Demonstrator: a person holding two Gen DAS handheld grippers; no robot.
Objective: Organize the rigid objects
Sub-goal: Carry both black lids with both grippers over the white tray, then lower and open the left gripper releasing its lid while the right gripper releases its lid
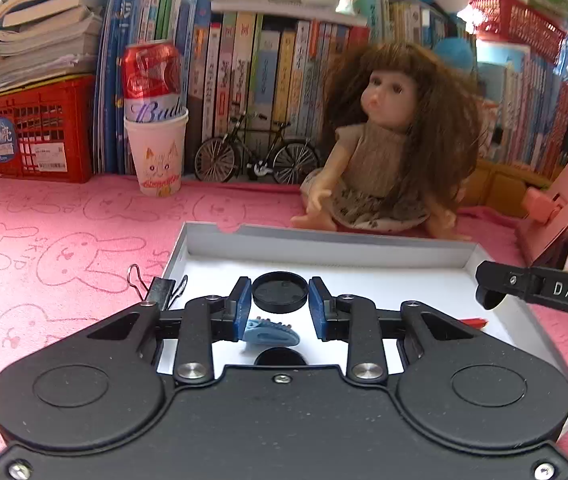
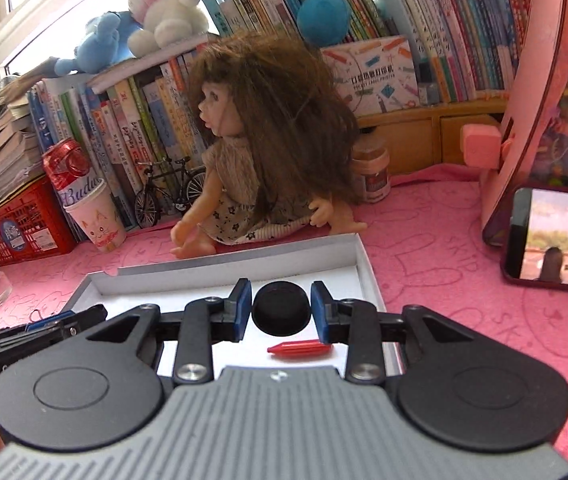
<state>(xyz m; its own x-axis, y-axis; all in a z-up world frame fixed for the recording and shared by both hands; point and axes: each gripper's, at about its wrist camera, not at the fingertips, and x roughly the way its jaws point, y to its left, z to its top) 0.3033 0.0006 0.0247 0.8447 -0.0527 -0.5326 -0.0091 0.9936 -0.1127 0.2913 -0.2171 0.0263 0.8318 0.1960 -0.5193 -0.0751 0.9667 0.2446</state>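
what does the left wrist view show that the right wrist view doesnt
Only the left wrist view shows the blue clip lying in the tray between the left hand-held gripper fingers, and the black binder clip at the tray's left edge. Only the right wrist view shows the phone playing a video and the brown jar behind the doll. Both show the white tray, the black round lid, the red cap, the doll, the beer can in the paper cup and the model bicycle.
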